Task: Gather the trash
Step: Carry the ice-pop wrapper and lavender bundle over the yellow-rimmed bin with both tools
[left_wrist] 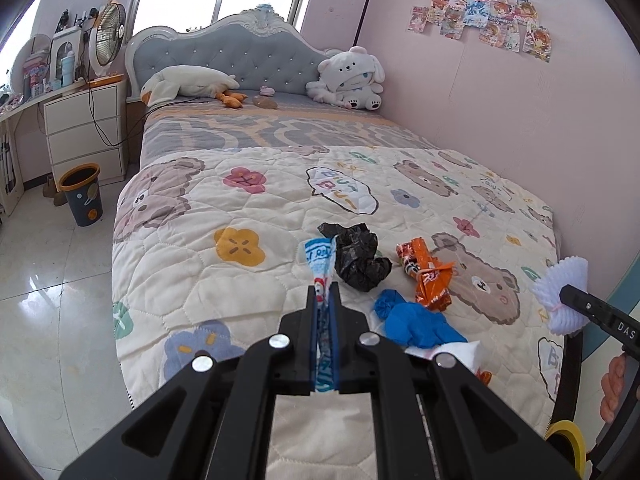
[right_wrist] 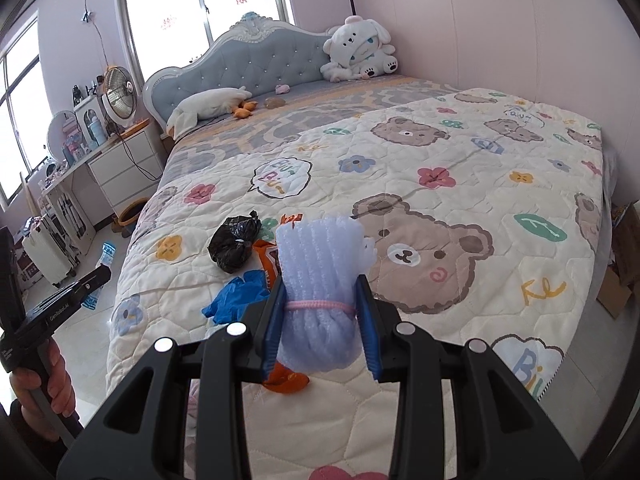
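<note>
My left gripper (left_wrist: 323,294) is shut on a blue and white wrapper (left_wrist: 320,258), held above the foot of the bed. My right gripper (right_wrist: 320,292) is shut on a pale foam net bundle (right_wrist: 320,248) tied with a pink band; that same foam net bundle (left_wrist: 562,292) shows at the right in the left wrist view. On the quilt (left_wrist: 200,280) lie a crumpled black bag (left_wrist: 358,258), an orange wrapper (left_wrist: 428,276), a blue glove (left_wrist: 412,320) and a white tissue (left_wrist: 460,350). In the right wrist view the black bag (right_wrist: 234,242) and blue glove (right_wrist: 236,296) lie left of the bundle.
A dark bin with an orange rim (left_wrist: 82,194) stands on the tiled floor left of the bed, by white drawers (left_wrist: 86,132). Plush toys (left_wrist: 352,80) sit at the headboard. A pink wall (left_wrist: 520,120) bounds the bed's right side. A yellow tape roll (left_wrist: 568,440) is at lower right.
</note>
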`<state>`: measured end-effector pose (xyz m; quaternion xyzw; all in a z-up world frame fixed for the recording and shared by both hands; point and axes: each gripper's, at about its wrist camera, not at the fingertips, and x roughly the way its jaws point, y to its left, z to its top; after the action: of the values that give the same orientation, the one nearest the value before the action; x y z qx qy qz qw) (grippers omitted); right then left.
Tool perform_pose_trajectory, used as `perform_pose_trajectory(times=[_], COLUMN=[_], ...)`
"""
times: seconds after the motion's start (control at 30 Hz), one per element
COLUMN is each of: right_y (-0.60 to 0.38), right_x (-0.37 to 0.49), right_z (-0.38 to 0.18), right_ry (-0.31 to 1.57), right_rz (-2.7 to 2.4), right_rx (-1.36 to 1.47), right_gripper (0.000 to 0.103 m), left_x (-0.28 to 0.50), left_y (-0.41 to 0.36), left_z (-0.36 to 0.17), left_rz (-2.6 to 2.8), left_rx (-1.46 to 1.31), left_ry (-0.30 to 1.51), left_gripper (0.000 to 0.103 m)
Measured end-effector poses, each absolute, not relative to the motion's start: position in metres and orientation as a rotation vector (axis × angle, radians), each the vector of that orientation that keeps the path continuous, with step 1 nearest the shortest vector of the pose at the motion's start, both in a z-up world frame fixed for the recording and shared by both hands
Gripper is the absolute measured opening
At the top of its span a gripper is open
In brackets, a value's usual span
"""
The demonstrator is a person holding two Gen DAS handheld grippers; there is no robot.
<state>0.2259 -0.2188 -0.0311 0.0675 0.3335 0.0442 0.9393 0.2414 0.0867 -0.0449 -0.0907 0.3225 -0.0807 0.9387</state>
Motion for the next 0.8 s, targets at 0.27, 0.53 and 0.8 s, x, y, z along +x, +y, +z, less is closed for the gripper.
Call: perform_pose_trajectory(times=[0.27, 0.53, 0.8], right_y=[-0.227, -0.240, -0.254], right_x=[0.192, 0.158, 0.124], right_z=[-0.022, -0.017, -0.006], right_ry=[0.666, 0.657, 0.631], right_rz=[0.092, 0.083, 0.071], right_rx=[0.150, 0.159, 0.158], right_gripper=[0.033, 0.033, 0.033], left_x=[0.200, 0.166, 0.134], left_y=[0.069, 0.041, 0.013], left_z=[-0.029, -0.017, 0.000], left_rz=[-0.203, -0.275, -0.354], left_rx=[-0.142, -0.114, -0.085], left_ry=[0.636, 0.620, 0.581], left_gripper=[0.005, 0.005, 0.005])
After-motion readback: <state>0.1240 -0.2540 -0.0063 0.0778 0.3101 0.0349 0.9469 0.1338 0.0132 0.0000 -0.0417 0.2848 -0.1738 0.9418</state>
